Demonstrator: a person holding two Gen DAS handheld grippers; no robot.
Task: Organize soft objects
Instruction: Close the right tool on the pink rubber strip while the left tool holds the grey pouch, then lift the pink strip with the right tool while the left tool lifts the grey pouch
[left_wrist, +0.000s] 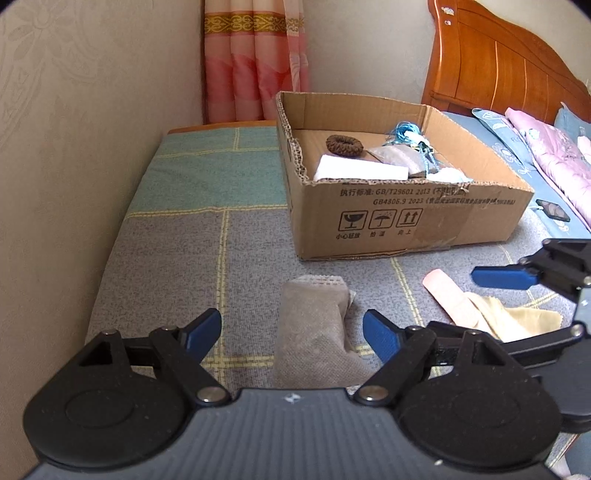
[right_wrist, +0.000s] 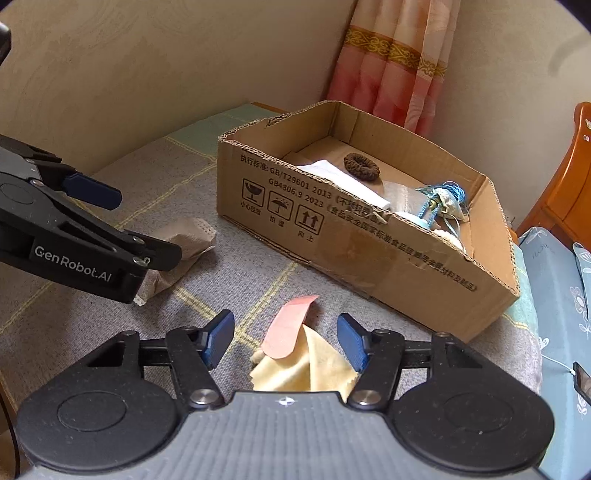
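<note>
A grey-brown cloth (left_wrist: 314, 332) lies crumpled on the bed between the jaws of my left gripper (left_wrist: 291, 336). The jaws stand open and the blue pads (left_wrist: 380, 338) are clear of it. From the right wrist view, the left gripper (right_wrist: 146, 225) hangs over the same cloth (right_wrist: 184, 232). My right gripper (right_wrist: 287, 340) is open around a pink strip (right_wrist: 290, 325) lying on a yellow cloth (right_wrist: 295, 365), with no pad pressing either. Behind stands an open cardboard box (left_wrist: 406, 221) holding a brown scrunchie (left_wrist: 344, 144), a white cloth (left_wrist: 362, 170) and blue cord (left_wrist: 406, 133).
The checked grey and teal bedspread (left_wrist: 184, 258) runs to a wall on the left. A curtain (left_wrist: 255, 62) hangs behind the box. A wooden headboard (left_wrist: 498, 66), a pink quilt (left_wrist: 554, 158) and a small dark device (left_wrist: 552, 212) lie to the right.
</note>
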